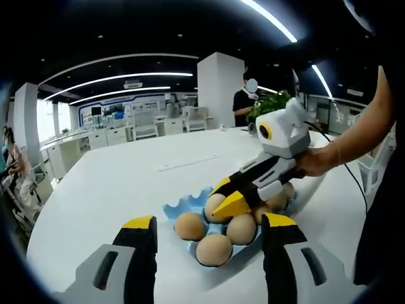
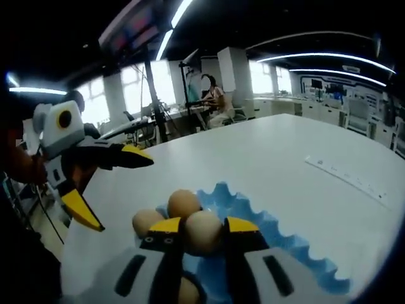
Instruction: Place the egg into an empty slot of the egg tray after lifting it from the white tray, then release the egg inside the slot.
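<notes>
In the left gripper view, the left gripper (image 1: 209, 237) rises from the bottom of the frame with its two yellow-tipped jaws spread wide and nothing between them. Just above them, at lower centre, a blue egg tray (image 1: 183, 208) sits on a large white table (image 1: 126, 183), with several brown eggs in its slots. The right gripper (image 1: 229, 197) comes in from the right of the frame, held by a person's hand (image 1: 314, 161), and its yellow tips sit down among the eggs, closed around one egg (image 1: 216, 204) at the tray's middle.

In the right gripper view, the right gripper (image 2: 204, 233) rises from the bottom centre, its jaws pinching a pale brown egg (image 2: 202, 231) from both sides. The egg seems to rest in or just over a tray slot, though the jaws hide its base. Two more eggs lie beside it in the egg tray (image 2: 278, 237), whose scalloped blue rim runs toward the lower right. The left gripper (image 2: 114, 187) shows at the left of the frame, jaws spread apart, clear of the tray.
</notes>
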Available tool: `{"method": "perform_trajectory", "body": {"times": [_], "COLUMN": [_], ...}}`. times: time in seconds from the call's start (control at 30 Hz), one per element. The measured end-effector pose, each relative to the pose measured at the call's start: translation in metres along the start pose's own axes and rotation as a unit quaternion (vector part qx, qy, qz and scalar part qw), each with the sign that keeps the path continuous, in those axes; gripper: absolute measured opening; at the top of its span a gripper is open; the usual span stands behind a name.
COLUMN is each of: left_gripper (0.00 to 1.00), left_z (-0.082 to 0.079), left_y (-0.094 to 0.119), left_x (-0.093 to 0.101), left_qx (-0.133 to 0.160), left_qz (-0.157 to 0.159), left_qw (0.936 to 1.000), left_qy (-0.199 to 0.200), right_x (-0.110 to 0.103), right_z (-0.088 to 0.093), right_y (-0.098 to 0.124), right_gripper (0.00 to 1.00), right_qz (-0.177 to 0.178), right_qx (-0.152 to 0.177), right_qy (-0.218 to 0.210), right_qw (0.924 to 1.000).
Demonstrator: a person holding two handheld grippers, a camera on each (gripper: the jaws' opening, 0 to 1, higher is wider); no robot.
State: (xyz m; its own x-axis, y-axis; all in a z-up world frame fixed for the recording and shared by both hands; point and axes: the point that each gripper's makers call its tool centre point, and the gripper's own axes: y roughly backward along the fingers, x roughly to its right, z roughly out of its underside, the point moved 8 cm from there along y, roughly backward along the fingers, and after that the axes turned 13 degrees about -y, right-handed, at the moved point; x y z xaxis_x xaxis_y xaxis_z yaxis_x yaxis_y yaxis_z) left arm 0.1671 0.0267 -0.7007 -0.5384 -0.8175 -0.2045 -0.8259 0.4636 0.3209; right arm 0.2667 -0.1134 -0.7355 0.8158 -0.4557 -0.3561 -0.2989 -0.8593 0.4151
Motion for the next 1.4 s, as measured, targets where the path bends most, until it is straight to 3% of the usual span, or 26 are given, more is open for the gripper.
{"method": "perform_trajectory", "body": {"times": [0.03, 0.07, 0.63, 0.93, 1.4], "left_gripper": [0.67, 0.67, 0.66, 0.66, 0.67], "left_z": [0.000, 0.000, -0.002, -0.005, -0.005], "left_y": [0.000, 0.000, 0.001, 0.002, 0.002], "left_x": [0.000, 0.000, -0.001, -0.001, 0.003], "left_qx": [0.000, 0.000, 0.001, 0.006, 0.007], "left_qz": [0.000, 0.000, 0.001, 0.001, -0.001], "left_qw": [1.0000, 1.0000, 1.0000, 0.9999, 0.9999], "left_qy": [0.000, -0.002, -0.006, -0.009, -0.008], "right_x": [0.000, 0.002, -0.002, -0.002, 0.004], "right_z": [0.003, 0.001, 0.004, 0.004, 0.009], "right_y": [0.000, -0.001, -0.001, 0.003, 0.039], "right_gripper": [0.25, 0.25, 0.25, 0.27, 0.25], "right_qz": [-0.004, 0.001, -0.016, -0.009, 0.024], "right_qx": [-0.011, -0.006, -0.021, -0.016, 0.022], "right_qy": [-0.023, 0.011, 0.074, 0.072, 0.054], "right_qw": [0.9997, 0.9999, 0.9969, 0.9972, 0.9980]}}
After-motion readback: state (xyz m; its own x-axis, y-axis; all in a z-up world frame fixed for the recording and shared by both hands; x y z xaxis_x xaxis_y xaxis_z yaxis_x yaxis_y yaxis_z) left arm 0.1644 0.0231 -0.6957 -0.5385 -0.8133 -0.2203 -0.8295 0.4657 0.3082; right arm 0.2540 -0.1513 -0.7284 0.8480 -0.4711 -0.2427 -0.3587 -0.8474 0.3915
